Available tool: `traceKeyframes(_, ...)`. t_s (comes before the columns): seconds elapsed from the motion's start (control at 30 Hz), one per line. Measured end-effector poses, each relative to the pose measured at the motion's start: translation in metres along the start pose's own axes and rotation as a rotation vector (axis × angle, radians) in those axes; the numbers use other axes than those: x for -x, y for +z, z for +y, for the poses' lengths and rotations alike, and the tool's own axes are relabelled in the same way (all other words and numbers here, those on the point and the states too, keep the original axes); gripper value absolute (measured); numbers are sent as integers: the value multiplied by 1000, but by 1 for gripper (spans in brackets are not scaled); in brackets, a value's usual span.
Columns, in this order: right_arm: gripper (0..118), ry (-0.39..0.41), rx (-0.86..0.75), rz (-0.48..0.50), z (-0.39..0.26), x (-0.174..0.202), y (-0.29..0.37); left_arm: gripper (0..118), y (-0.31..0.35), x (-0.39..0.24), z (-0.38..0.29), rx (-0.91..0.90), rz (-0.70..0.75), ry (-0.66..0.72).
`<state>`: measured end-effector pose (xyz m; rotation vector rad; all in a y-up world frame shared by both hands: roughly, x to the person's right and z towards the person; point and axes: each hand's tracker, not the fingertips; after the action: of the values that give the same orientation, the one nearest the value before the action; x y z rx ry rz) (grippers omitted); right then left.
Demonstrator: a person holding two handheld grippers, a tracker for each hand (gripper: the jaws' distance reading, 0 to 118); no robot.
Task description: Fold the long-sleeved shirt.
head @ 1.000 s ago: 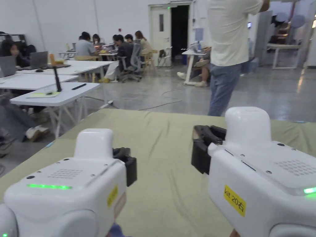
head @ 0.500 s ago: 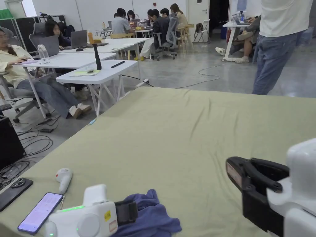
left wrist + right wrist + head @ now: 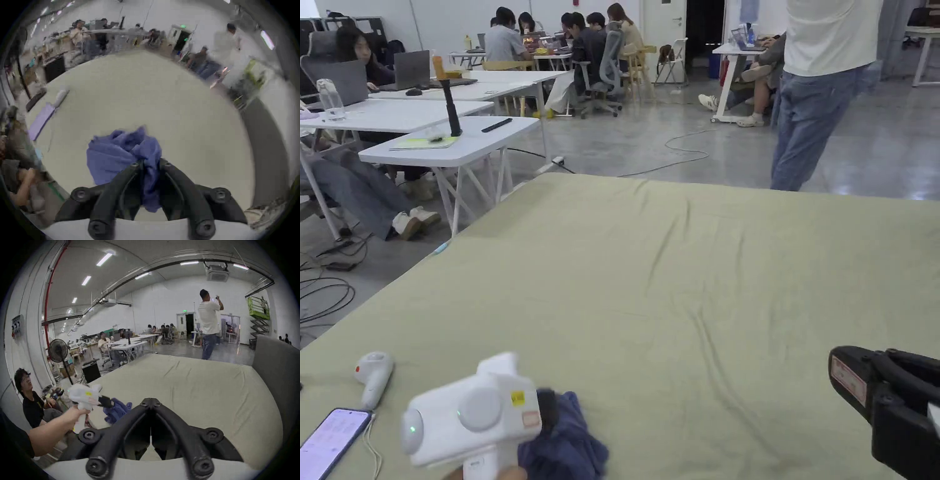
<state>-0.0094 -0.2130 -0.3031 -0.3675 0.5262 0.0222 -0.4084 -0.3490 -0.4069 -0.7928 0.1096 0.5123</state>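
Shirt [image 3: 565, 447], soft blue cloth in a crumpled heap, lies at 7 o'clock on the wrinkled olive sheet [image 3: 687, 281], its bunched edge pinched between the closed jaws of the left gripper [image 3: 143, 164]. Right gripper [image 3: 151, 400], black jaws closed tip to tip on nothing, sits at 4 o'clock above the sheet. White phone [image 3: 331, 440] and cabled handheld device [image 3: 374, 372] at 8 o'clock; beyond, polished grey floor [image 3: 687, 144], white tables, seated people, one standing.
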Motion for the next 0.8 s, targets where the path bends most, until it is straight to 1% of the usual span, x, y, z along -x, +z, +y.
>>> traceKeyframes(0.03, 0, 6, -18, -10, 3, -1, 3, 9, 20, -23, 11, -43, -41, -22)
traceKeyframes(0.1, 0, 22, -53, -35, 12, -6, 12, 9, 62, -75, 31, -147, -103, -130)
traceKeyframes(0.13, 0, 22, -72, -38, 18, -10, 18, 9, 77, -92, 44, -196, -163, -159)
traceKeyframes(0.17, 0, 16, -95, -43, 24, -15, 25, 9, 96, -117, 53, -241, -237, -176)
traceKeyframes(0.27, 0, -21, -181, -82, 41, -32, 51, 9, 134, -191, 71, -289, -421, -249)
traceKeyframes(0.33, 0, -41, -223, -113, 49, -45, 71, 9, 149, -239, 70, -338, -472, -322)
traceKeyframes(0.43, 0, -61, -253, -153, 55, -65, 96, 9, 135, -300, 55, -350, -483, -428)
traceKeyframes(0.5, 0, -59, -254, -198, 52, -77, 109, 9, 105, -329, 33, -305, -477, -461)
traceKeyframes(0.53, 0, -49, -238, -204, 49, -84, 113, 9, 82, -342, 16, -263, -465, -472)
traceKeyframes(0.57, 0, -47, -180, -185, 43, -93, 115, 9, 53, -350, -3, -204, -446, -469)
traceKeyframes(0.6, 0, -67, -123, -138, 39, -103, 115, 9, 22, -356, -23, -130, -405, -475)
traceKeyframes(0.63, 0, -108, -102, -99, 32, -111, 117, 9, -10, -361, -45, -64, -365, -488)
traceKeyframes(0.67, 0, -139, -111, -96, 22, -118, 120, 9, -45, -361, -70, 20, -318, -494)
traceKeyframes(0.73, 0, -137, -91, -178, 4, -125, 125, 9, -114, -354, -124, 193, -257, -489)
traceKeyframes(0.77, 0, -118, -75, -207, -3, -127, 126, 9, -141, -348, -149, 271, -225, -482)
traceKeyframes(0.8, 0, -114, -64, -222, -11, -130, 128, 9, -175, -347, -176, 344, -198, -467)
